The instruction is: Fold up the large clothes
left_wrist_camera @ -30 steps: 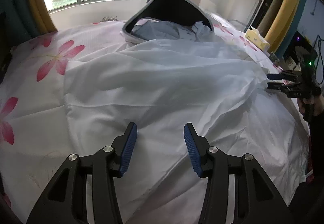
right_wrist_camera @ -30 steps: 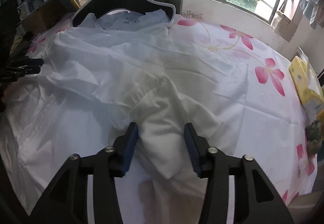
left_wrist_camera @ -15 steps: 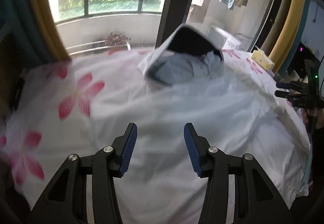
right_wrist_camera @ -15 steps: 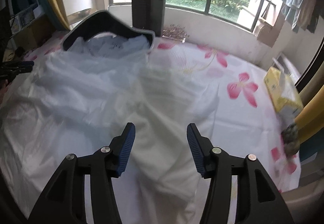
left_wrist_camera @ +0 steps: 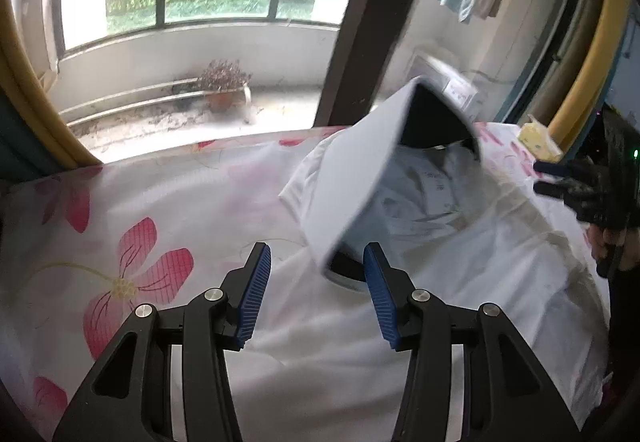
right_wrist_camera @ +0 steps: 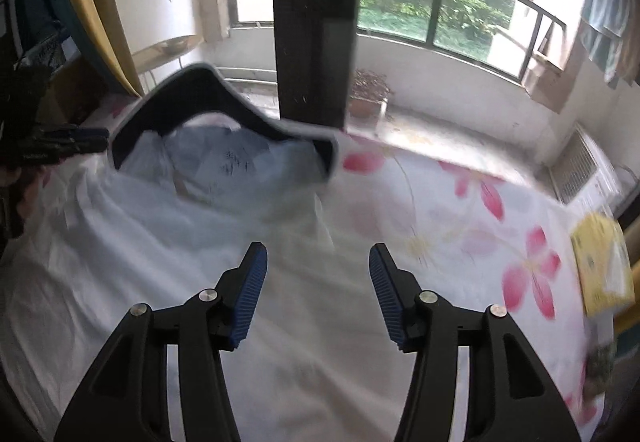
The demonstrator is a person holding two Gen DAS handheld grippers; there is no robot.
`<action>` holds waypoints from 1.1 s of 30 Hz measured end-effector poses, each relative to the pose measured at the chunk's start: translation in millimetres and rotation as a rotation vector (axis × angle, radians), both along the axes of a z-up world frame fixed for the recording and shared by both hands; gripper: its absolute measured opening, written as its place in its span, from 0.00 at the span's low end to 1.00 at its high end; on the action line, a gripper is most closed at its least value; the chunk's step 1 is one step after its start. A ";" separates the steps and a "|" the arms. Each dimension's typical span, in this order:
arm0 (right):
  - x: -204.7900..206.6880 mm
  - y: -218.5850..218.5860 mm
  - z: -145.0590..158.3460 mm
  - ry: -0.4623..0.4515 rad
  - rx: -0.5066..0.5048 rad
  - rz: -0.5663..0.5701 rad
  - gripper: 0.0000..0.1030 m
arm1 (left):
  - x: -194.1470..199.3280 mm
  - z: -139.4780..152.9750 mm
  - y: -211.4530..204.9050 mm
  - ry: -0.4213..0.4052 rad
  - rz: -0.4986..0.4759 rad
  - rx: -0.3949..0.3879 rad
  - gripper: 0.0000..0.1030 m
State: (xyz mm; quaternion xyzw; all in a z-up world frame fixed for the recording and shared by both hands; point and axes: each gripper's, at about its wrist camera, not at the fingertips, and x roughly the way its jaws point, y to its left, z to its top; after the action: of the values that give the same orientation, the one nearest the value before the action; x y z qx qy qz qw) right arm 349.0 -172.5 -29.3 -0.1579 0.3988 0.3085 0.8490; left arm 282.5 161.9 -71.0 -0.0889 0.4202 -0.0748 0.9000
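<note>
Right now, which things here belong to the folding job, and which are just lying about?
Job:
white garment
both grippers, open and empty: left gripper, right gripper
flowered sheet, the work surface

Lying about:
grey-rimmed black board
yellow tissue pack
potted plant

Both wrist views look steeply down over the bed (left_wrist_camera: 120, 202) (sharing the white garment (right_wrist_camera: 160, 242)) toward the window

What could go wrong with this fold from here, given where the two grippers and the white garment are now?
Both the left gripper and right gripper are open and hold nothing, so the white garment may stay wrinkled as it lies. The collar board stands tilted at the neck and could tip or shift if the cloth is tugged. A grab might also pinch the floral sheet beneath.
</note>
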 end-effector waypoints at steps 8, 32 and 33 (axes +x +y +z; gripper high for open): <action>67.8 40.2 -31.7 0.049 0.010 0.035 0.50 | 10.6 -20.5 20.1 0.044 0.047 -0.018 0.49; 47.8 11.1 -37.3 -0.040 -0.096 -0.041 0.20 | 26.5 35.2 -3.1 -0.051 -0.057 0.086 0.50; 45.7 12.4 -34.1 -0.040 -0.085 -0.032 0.22 | 25.6 39.3 -3.8 -0.065 -0.061 0.085 0.50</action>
State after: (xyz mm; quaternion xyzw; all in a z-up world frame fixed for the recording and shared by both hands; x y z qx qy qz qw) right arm 394.7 -160.1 -63.4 -0.1935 0.3970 0.2743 0.8542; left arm 308.1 158.0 -31.7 -0.0352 0.3959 -0.0870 0.9135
